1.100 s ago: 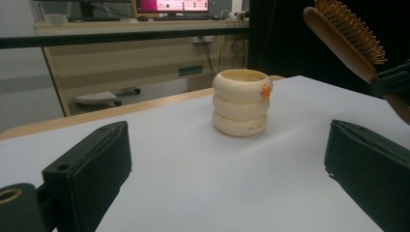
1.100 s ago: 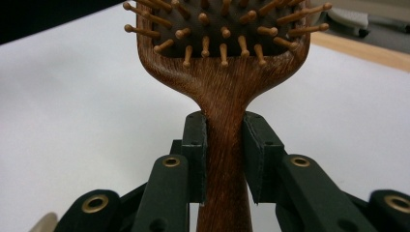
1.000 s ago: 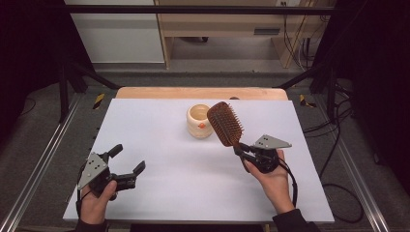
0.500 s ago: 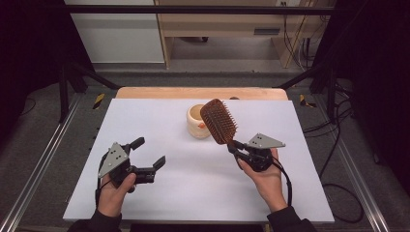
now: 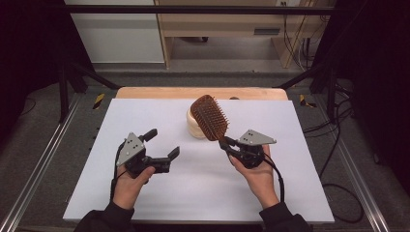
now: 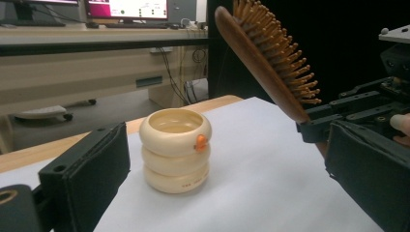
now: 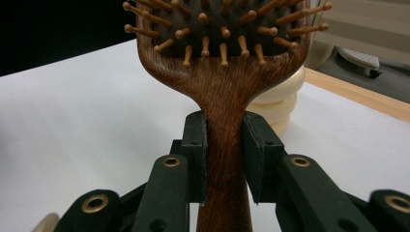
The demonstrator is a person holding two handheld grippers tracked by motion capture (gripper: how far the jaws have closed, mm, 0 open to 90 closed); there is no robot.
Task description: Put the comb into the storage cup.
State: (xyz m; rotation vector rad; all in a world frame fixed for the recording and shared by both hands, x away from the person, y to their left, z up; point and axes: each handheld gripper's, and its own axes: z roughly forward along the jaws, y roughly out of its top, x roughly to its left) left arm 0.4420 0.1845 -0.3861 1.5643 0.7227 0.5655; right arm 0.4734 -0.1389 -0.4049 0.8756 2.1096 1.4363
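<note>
Clamped on the narrow wooden handle of a hairbrush (image 7: 227,145), the right gripper (image 5: 231,145) is seen right of centre in the high view, its two pads pressed flat against either side of the handle just below the point where it widens into the head. The brush (image 5: 209,117) is held clear of the surface, tilted up and toward the upper left of that frame, with the bristled face turned toward the lower right. It is judged to be stiff and fairly light, its polished wood somewhat slippery; the handle neck, where it is already taken, is the sound place to hold, since the pins on the head would bend or give no firm seat.

The left gripper (image 5: 161,149) is seen left of centre in the high view, its jaws standing wide apart with nothing between them. In the left gripper view a cream ribbed cup (image 6: 175,150) is framed between those jaws but well ahead of them, untouched.

That cup (image 5: 196,128) stands upright on the white surface (image 5: 145,203), just behind the brush head in the high view. Its open top shows a hollow inside with nothing visible in it. A small orange mark sits on its upper ring. It is judged rigid and light, easily tipped if nudged at the rim.
</note>
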